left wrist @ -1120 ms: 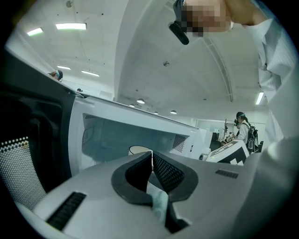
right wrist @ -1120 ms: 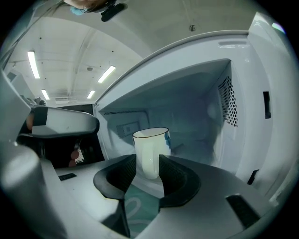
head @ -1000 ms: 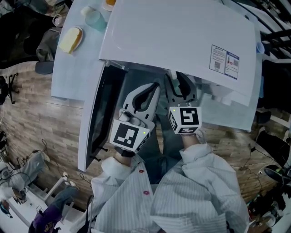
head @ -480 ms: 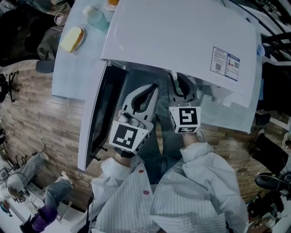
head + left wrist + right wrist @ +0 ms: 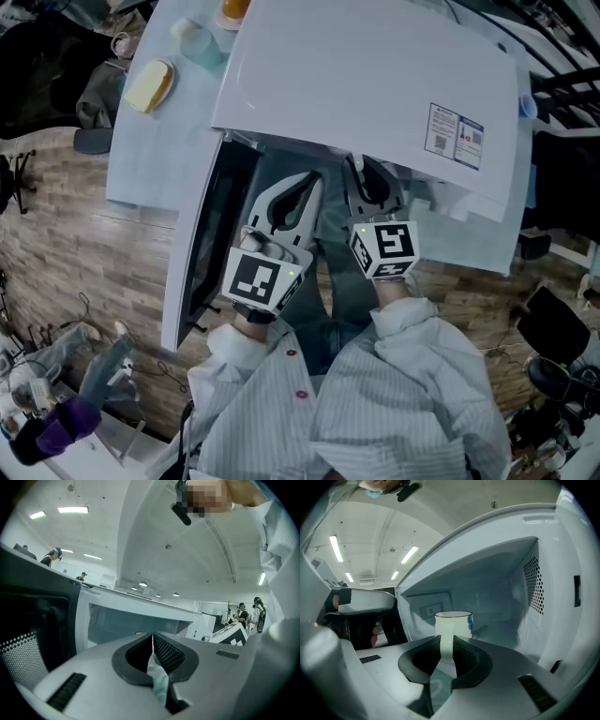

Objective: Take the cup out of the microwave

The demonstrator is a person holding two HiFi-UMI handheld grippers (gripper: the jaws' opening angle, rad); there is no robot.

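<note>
Atop microwave (image 5: 366,80), sticker (image 5: 456,137), print illegible.

One microwave (image 5: 375,84) standing open; one cup (image 5: 453,623) sitting inside; two grippers showing, left gripper (image 5: 152,637) and right gripper (image 5: 446,641); one table (image 5: 141,150) carrying one yellow block (image 5: 148,86).

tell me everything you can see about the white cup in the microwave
The white glossy ceramic-looking cup stands upright inside the open white microwave. It has a thin dark line round the rim and a blue mark on its right side. Its handle faces the camera, and the right tongs, which have just been closing, clamp that handle.
</note>
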